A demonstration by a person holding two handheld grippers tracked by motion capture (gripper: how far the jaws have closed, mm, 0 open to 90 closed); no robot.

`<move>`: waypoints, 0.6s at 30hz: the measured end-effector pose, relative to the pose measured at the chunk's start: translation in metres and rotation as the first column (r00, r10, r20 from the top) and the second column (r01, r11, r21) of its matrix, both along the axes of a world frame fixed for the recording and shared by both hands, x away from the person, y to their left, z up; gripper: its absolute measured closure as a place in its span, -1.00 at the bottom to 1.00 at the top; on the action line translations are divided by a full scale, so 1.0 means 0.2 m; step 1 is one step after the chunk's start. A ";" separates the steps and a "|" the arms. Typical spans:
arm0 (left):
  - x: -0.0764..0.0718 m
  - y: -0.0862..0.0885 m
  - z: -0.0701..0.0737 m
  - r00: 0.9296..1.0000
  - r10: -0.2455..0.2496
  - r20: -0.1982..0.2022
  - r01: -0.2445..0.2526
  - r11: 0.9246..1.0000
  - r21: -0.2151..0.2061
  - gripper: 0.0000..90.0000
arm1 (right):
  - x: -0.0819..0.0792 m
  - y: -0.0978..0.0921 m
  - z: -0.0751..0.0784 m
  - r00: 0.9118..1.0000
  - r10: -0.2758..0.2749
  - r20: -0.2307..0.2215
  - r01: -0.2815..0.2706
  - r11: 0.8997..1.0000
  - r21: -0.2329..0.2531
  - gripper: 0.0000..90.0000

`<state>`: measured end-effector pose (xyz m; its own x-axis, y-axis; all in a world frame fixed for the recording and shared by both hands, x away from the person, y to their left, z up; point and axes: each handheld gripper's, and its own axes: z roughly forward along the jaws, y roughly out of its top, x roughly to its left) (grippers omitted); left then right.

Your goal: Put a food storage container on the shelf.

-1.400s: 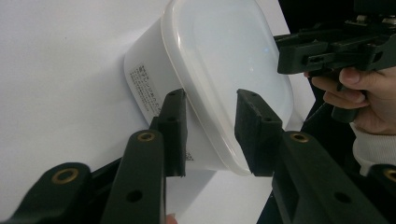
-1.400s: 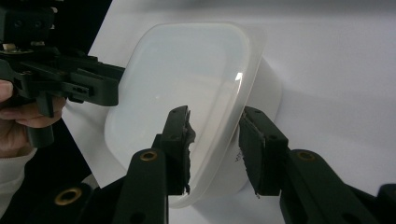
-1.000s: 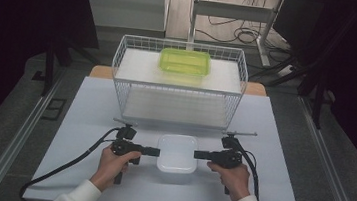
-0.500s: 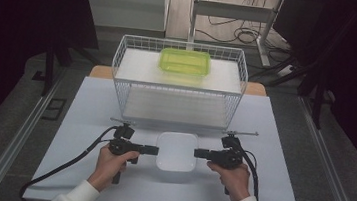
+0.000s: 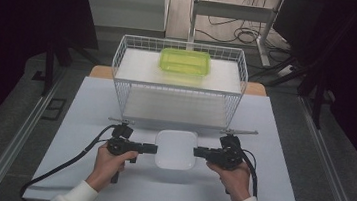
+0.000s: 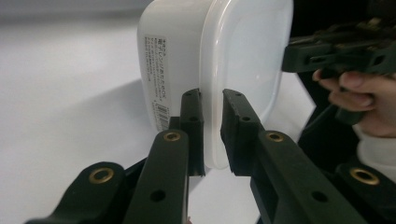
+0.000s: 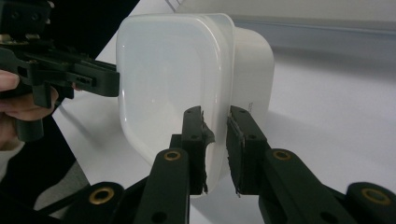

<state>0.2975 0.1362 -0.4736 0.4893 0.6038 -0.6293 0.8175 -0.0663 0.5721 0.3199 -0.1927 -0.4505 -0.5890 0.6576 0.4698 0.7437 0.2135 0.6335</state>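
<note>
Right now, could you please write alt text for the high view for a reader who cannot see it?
Two hands hold a white lidded container between the left gripper and right gripper, jaws clamped on its opposite edges above a white table. Behind it stands a white wire basket with a green container inside.

Hidden, cropped and unreadable parts

In the high view the left gripper (image 5: 154, 148) and the right gripper (image 5: 197, 152) have their jaw tips tucked against the white lidded container (image 5: 176, 149), so the grip itself cannot be made out there; the person's forearms run off the bottom edge; in the left gripper view the printed label (image 6: 156, 79) on the container's side is too small to read; the container's top is cut by the frame edge; the container's contents are hidden behind its opaque wall and lid.
</note>
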 end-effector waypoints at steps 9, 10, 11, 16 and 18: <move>-0.02 0.00 0.05 0.999 -0.002 0.040 0.002 1.000 -0.003 0.76 | -0.01 -0.01 0.03 0.999 0.002 0.035 -0.002 1.000 0.005 0.72; -0.02 0.00 0.05 0.999 -0.002 0.040 0.002 1.000 -0.003 0.76 | -0.01 -0.01 0.03 0.999 0.002 0.035 -0.002 1.000 0.005 0.72; -0.02 0.00 0.06 0.999 0.000 0.046 0.000 1.000 -0.006 0.76 | -0.02 -0.01 0.04 0.999 0.005 0.045 -0.005 1.000 0.007 0.72; -0.03 0.00 0.08 0.998 -0.005 0.065 0.004 1.000 0.005 0.76 | -0.03 -0.01 0.07 0.998 0.007 0.064 -0.007 1.000 0.007 0.72; -0.04 -0.01 0.10 0.997 -0.002 0.083 0.001 1.000 0.015 0.76 | -0.03 -0.01 0.08 0.997 0.009 0.071 -0.009 1.000 0.003 0.72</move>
